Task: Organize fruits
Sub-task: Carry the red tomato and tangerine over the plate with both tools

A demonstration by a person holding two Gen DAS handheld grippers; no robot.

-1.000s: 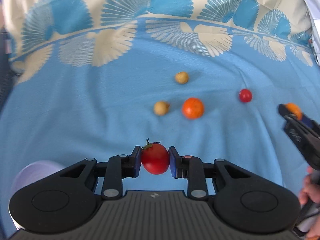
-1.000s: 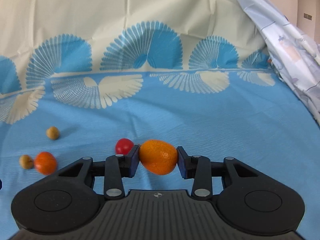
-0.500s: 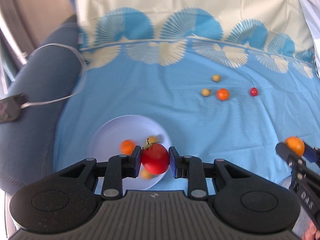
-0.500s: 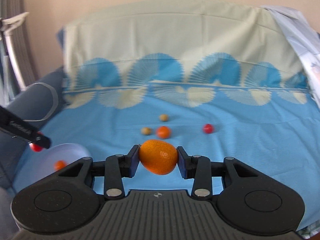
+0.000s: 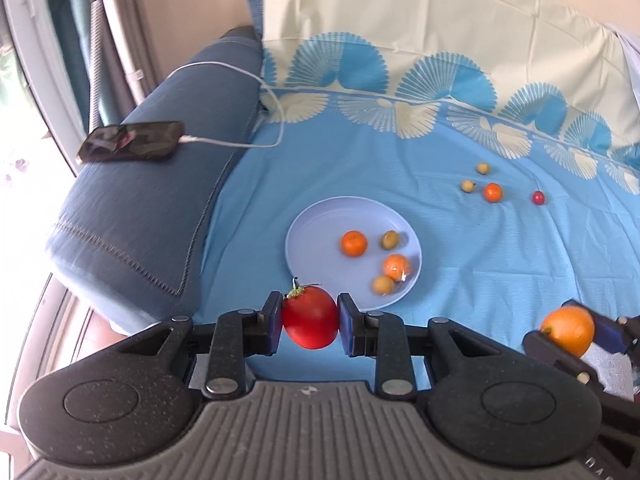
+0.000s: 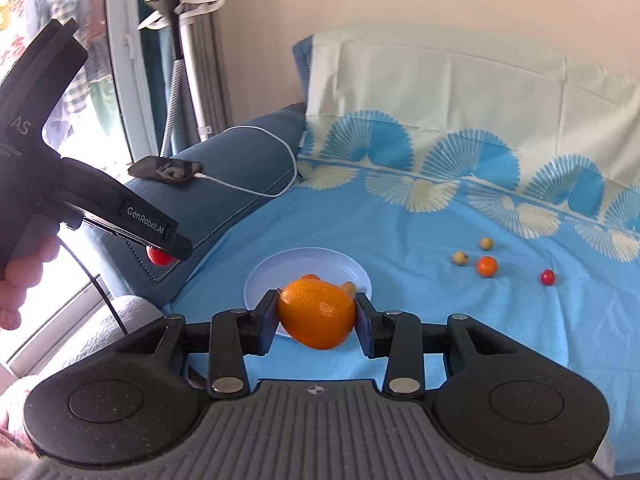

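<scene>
The blue sheet (image 5: 328, 168) is now seen from farther back, and the plate (image 5: 316, 232) has come into view. The orange (image 6: 317, 313) is clamped by the right gripper (image 6: 317, 316), the tomato (image 5: 310, 317) by the left gripper (image 5: 310, 318); both are probably being carried to the plate.

We hold both grippers tilted downward: left gripper (image 5: 310, 318) clamps a tomato (image 5: 311, 317), right gripper (image 6: 317, 313) an orange (image 6: 317, 312).

blue patterned sheet (image 5: 340, 168) carries pale plate (image 5: 316, 224); apart from it two tan fruits (image 5: 467, 186), small orange (image 5: 493, 192), cherry tomato (image 5: 539, 197)
</scene>
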